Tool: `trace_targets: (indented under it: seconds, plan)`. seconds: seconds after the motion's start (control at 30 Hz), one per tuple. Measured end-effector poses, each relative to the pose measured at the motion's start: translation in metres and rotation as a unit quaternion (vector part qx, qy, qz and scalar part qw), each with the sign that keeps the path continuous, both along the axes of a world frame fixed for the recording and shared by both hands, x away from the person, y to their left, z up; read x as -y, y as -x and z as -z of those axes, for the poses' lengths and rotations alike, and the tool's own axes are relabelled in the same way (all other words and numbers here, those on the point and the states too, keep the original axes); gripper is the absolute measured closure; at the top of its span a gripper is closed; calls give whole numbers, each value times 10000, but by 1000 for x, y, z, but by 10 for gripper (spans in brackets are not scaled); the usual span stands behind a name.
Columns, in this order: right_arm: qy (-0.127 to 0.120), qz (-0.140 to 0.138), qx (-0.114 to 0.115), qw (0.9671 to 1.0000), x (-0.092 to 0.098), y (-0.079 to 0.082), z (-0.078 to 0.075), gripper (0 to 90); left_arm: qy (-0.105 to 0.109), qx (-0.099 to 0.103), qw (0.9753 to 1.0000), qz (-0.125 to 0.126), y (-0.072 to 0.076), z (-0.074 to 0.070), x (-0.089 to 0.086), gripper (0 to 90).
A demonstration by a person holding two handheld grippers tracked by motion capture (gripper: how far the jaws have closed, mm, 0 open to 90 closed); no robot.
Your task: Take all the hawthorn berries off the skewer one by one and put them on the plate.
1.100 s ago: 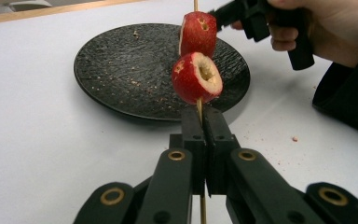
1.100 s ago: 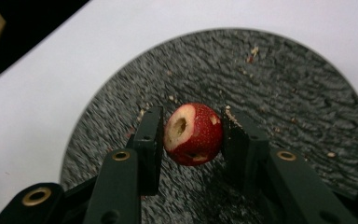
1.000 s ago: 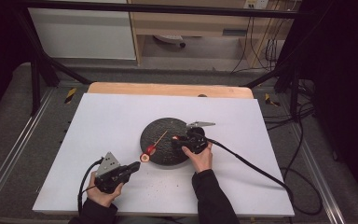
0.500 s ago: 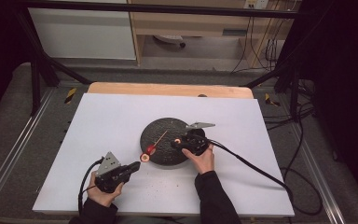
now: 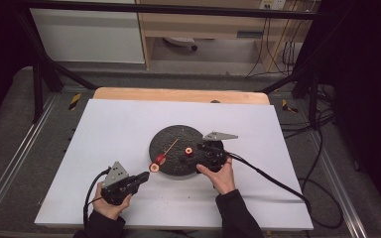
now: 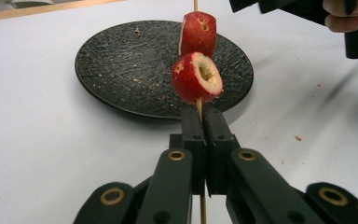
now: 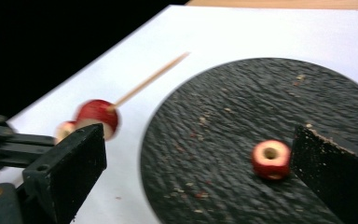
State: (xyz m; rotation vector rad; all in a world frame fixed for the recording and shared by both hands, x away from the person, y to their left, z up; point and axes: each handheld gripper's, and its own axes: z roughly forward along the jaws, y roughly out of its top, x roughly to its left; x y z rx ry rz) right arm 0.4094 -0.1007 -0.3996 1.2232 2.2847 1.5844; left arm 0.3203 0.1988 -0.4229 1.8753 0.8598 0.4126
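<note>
Jaws of the left gripper (image 6: 200, 121) pinch a skewer (image 6: 198, 106) (two fruit pieces threaded); right gripper (image 7: 191, 177) jaws gape over the plate (image 7: 242, 112).

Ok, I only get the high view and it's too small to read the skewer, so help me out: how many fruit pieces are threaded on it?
Observer: Two red pieces sit on the skewer, one behind the other, both cored.
Operator: Is the left gripper really clamping the stick?
Observer: Yes, the left gripper has its jaws shut on the skewer just below the nearer piece.
Operator: And the right one?
Observer: The right gripper is open, with a loose cored piece lying on the black plate beside one jaw.
</note>
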Motion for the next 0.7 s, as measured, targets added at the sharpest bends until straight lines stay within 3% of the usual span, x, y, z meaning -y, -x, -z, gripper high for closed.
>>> trace_targets:
  seconds: [0.13,0.53,0.7]
  plan:
    - [-156,-27,-61,9999,-3,5,-2,43,2,11,10000,6,0,0,0,883]
    - [-118,-231,-141,9996,-26,8,0,48,-8,8,10000,29,0,0,2,883]
    - [-238,-307,-149,9991,-34,9,0,80,-2,10,10000,35,0,0,3,883]
